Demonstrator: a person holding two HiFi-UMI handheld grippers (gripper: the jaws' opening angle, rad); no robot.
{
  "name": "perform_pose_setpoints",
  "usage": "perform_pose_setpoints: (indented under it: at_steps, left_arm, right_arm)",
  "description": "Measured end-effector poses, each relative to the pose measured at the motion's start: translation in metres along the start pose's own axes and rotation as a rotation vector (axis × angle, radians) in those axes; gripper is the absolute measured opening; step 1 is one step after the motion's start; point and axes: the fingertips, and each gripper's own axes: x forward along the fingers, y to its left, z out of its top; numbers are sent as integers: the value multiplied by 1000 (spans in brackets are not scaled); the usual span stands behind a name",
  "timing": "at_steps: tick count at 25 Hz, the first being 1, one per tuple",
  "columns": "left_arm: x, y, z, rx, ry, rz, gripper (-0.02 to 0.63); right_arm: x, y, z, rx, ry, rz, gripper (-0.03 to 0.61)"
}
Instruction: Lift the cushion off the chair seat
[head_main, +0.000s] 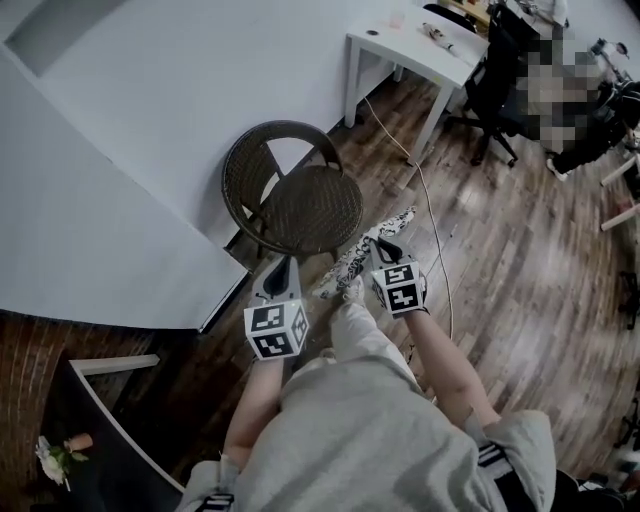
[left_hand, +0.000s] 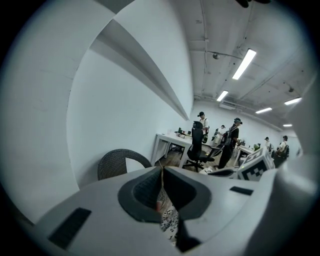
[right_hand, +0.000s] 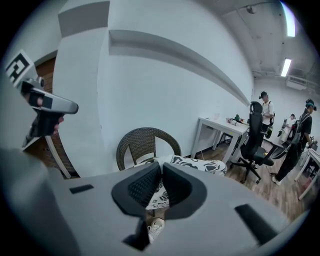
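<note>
We logged a white wall behind the brown wicker chair, its seat uncovered, with a white desk, a black office chair and a cable trailing over the wood floor beyond. The black-and-white patterned cushion hung clear of the seat, just in front of the chair, its long axis slanting in the head view from lower left toward the desk. The left gripper and right gripper, each bearing a square-marker cube, were clamped on its edge.
</note>
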Motion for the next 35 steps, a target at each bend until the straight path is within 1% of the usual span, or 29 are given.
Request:
perform_pose_setpoints:
  at_steps: [5,9,18,24,35]
  left_arm:
    - [-30,-8,-2,21,-19,-36,14]
    - [-49,-12,-4,39,-25,-52,14]
    - [-73,-18,-9,36,-28,-63,14]
    - [-71,-20,-13,45,-25,-57,14]
    - [-59,-24,-13,45,-20,-68,14]
  right_arm:
    - [-38,16,7,7,-50,-27,28]
    - [-61,30,13,14,-84,-30,28]
    - [-100,49,26,21,-145,-21,28]
    - [-108,46,30,21,-167,-23,28]
    - [-101,41,29,13,-167,-40,23]
